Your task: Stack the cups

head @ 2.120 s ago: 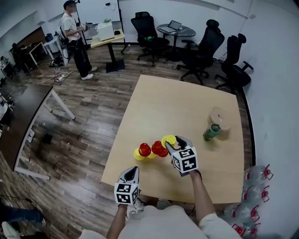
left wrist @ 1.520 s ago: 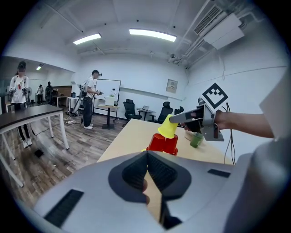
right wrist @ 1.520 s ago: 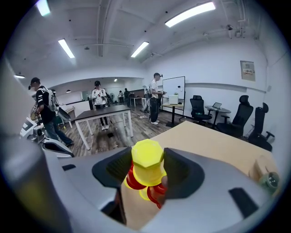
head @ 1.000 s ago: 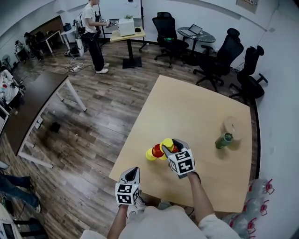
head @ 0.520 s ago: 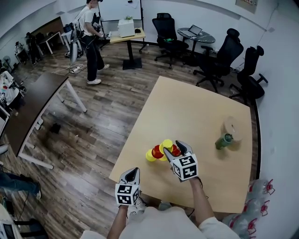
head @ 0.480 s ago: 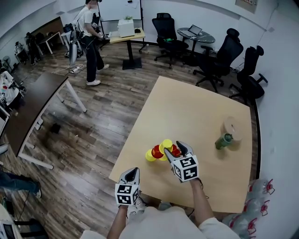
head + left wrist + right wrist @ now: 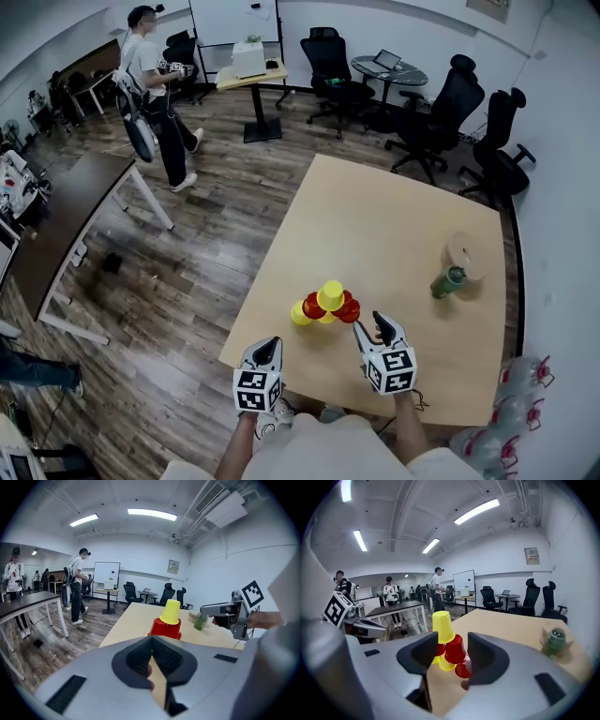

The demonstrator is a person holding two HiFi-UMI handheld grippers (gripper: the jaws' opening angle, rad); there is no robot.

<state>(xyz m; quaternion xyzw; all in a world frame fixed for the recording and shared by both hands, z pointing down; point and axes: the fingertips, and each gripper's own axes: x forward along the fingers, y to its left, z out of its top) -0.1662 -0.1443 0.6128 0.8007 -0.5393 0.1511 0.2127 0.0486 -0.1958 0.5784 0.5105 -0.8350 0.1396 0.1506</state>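
**Pale wooden table, cup stack near its front edge**

Toward the near left part of the table (image 7: 394, 216) stands the cup stack (image 7: 325, 305). Its cups are upside down: a yellow cup (image 7: 330, 295) on top, red cups (image 7: 348, 308) under it, and more yellow at the base. In the head view, looking down, the tiers merge and the cups cannot be counted.

The right gripper view separates the layers better. It shows the yellow cup (image 7: 443, 626) above a red cup (image 7: 454, 649), with yellow and red lower down, though that gripper's own jaw covers the stack's left side. The left gripper view gives only the top yellow cup (image 7: 170, 611) and one red body below it. The lower tiers sit behind its own jaws.

The right gripper (image 7: 380, 326) hovers just beside the stack, on its near right, apart from it. Its jaws stand moderately apart, having just closed somewhat, and nothing lies between them; the cups show through the gap from further off. The left gripper (image 7: 267, 347) is over the table's near edge, left of the stack and apart from it, its jaws pressed together on nothing.

Farther right on the table, a green bottle (image 7: 448, 279) stands just beside a round pale object (image 7: 463, 255) too small to identify. Only the head view takes in the plastic bottles (image 7: 520, 384) cut off at the right edge, the dark table (image 7: 56, 225) and the office chairs (image 7: 422, 103). A person (image 7: 150, 94) stands on the wooden floor beyond.
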